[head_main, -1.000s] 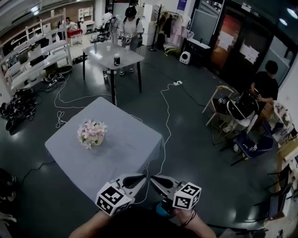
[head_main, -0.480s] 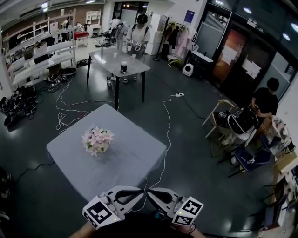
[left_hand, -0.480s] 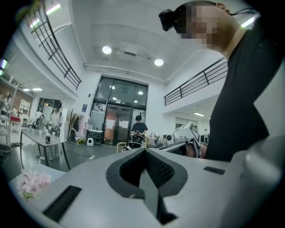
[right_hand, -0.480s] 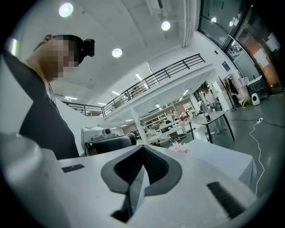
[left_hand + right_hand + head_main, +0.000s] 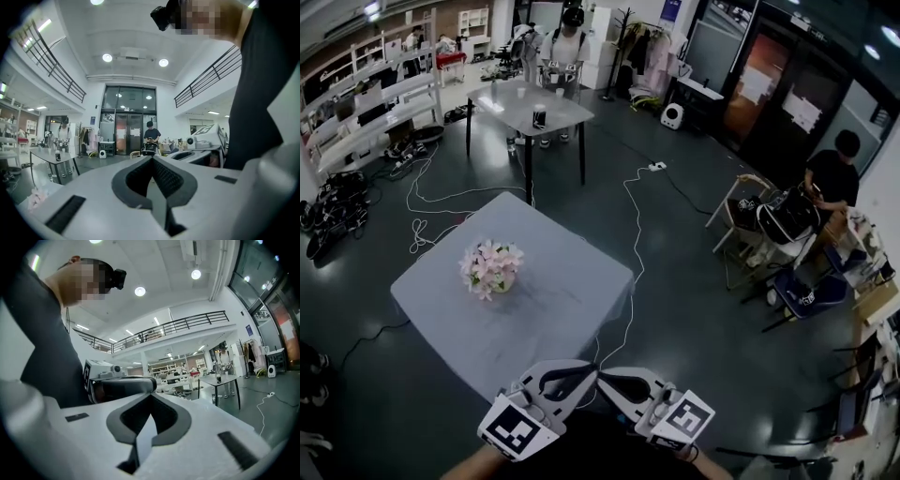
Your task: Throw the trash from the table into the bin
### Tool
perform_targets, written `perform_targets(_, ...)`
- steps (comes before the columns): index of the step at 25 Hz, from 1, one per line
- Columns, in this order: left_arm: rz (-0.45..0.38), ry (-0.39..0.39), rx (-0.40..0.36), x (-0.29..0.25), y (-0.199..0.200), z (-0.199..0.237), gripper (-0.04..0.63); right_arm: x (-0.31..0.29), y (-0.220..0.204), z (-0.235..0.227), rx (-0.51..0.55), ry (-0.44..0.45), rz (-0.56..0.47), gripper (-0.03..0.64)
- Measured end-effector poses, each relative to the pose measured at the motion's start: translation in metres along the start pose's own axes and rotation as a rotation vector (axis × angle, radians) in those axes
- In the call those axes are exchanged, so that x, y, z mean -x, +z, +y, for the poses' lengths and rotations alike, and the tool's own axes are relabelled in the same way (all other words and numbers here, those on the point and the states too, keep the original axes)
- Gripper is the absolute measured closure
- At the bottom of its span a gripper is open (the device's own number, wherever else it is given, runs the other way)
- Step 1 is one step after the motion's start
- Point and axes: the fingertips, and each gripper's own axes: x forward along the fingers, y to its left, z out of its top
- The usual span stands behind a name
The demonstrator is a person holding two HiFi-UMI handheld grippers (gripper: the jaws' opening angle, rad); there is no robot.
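Two tables (image 5: 567,295); one bouquet (image 5: 490,267)

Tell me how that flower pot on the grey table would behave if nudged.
The flower pot looks top-heavy, its blooms spreading wider than the small base, so it may tip. It stands on a loose cloth, which could bunch under it.

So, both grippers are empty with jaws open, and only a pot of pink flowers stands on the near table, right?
Not quite: the jaws are shut, not open. Each gripper view shows it, for the left gripper and the right gripper alike. The rest holds: both are empty, and only the pot of pink flowers stands on the near table.
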Motion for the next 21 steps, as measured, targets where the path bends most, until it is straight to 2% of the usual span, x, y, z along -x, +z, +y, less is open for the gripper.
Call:
perform_targets(5,0.022,0.044,0.046,0.0,-0.006,0.008,0.583,0.0,-0.004,-0.007,-0.05,-0.016,-0.016,0.614)
perform_targets(14,0.057,0.079,0.071,0.005,-0.024,0.008,0.583,0.003,-0.01,-0.005,-0.092,-0.017,0.007,0.615)
perform_targets(21,0.055,0.116,0.106,0.006,-0.016,0.015,0.583,0.005,-0.013,-0.006,-0.106,-0.014,0.002,0.615)
